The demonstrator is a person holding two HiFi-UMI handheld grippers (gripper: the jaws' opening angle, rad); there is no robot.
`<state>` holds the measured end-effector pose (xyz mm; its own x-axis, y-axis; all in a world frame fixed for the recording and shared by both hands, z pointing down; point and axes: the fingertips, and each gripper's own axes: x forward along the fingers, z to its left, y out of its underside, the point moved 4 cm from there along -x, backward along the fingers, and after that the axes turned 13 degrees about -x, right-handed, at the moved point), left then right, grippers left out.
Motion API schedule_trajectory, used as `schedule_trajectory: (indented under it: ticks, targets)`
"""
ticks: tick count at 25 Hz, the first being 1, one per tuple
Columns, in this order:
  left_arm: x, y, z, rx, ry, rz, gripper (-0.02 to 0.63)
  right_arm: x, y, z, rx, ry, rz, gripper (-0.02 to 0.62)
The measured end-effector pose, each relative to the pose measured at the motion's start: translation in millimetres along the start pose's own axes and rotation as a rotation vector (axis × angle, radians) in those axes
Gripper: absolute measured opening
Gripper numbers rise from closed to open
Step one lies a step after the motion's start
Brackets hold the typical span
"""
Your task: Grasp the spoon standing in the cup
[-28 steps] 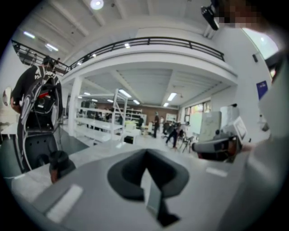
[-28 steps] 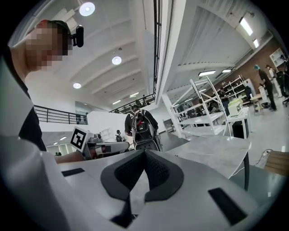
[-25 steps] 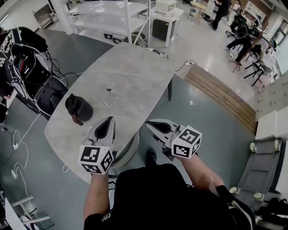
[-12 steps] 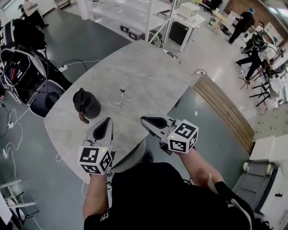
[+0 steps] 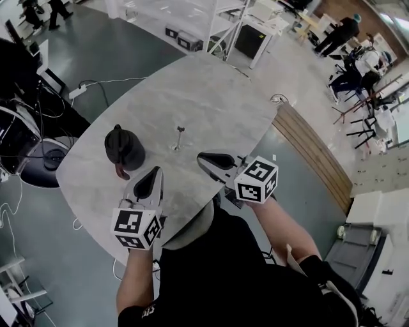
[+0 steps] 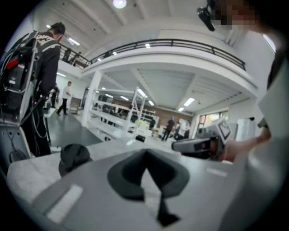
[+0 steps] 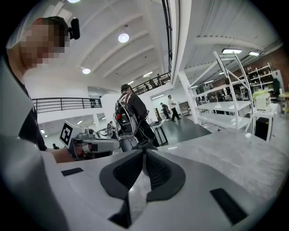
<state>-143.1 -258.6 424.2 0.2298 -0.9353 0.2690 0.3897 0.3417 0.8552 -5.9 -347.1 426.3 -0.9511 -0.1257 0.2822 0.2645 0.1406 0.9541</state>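
A small clear cup (image 5: 175, 147) stands near the middle of the grey marble table (image 5: 192, 89), with a thin dark-ended spoon (image 5: 179, 133) upright in it. My right gripper (image 5: 202, 159) hovers over the table's near edge, just right of the cup and apart from it. In the right gripper view, the right gripper (image 7: 144, 151) has its jaws starting to part, tips still almost together, with nothing between them. My left gripper (image 5: 154, 172) is nearer me, below and left of the cup. In its own view the left gripper (image 6: 145, 152) is shut and empty. Neither gripper view shows the cup.
A black lidded pot (image 5: 123, 147) with a brownish handle sits on the table left of the cup, also seen as the pot (image 6: 74, 158). A wooden bench (image 5: 313, 153) lies right of the table. White shelving (image 5: 192, 19) and people are beyond; cabled equipment (image 5: 25, 134) is at left.
My right gripper has moved forward and left over the table edge, closer to the cup. The head view has shifted. The left gripper has barely moved.
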Motion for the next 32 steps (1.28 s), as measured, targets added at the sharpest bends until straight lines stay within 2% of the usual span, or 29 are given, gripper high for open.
schedule_trajectory:
  ticks: [5, 10, 13, 15, 23, 29, 30, 32]
  targets:
    - [18, -3, 15, -0.024, -0.042, 0.009, 0.009, 29, 18, -27, 0.025, -0.030, 0.041, 0.029]
    - [58, -2, 19, -0.045, -0.092, 0.022, 0.009, 58, 38, -70, 0.046, -0.092, 0.087, 0.055]
    - [79, -1, 23, -0.063, -0.140, 0.033, 0.009, 77, 50, -97, 0.021, -0.119, 0.130, 0.089]
    - [89, 3, 27, -0.082, -0.179, 0.038, 0.009, 89, 62, -113, 0.009, -0.119, 0.159, 0.133]
    - [116, 22, 29, -0.152, -0.305, 0.065, 0.009, 129, 110, -156, 0.087, -0.186, 0.211, 0.213]
    - [117, 26, 27, -0.186, -0.380, 0.053, 0.009, 153, 129, -151, 0.060, -0.261, 0.282, 0.207]
    - [117, 26, 26, -0.193, -0.391, 0.050, 0.009, 155, 131, -152, 0.048, -0.260, 0.286, 0.198]
    - [115, 25, 24, -0.203, -0.411, 0.044, 0.009, 158, 132, -153, 0.027, -0.246, 0.284, 0.136]
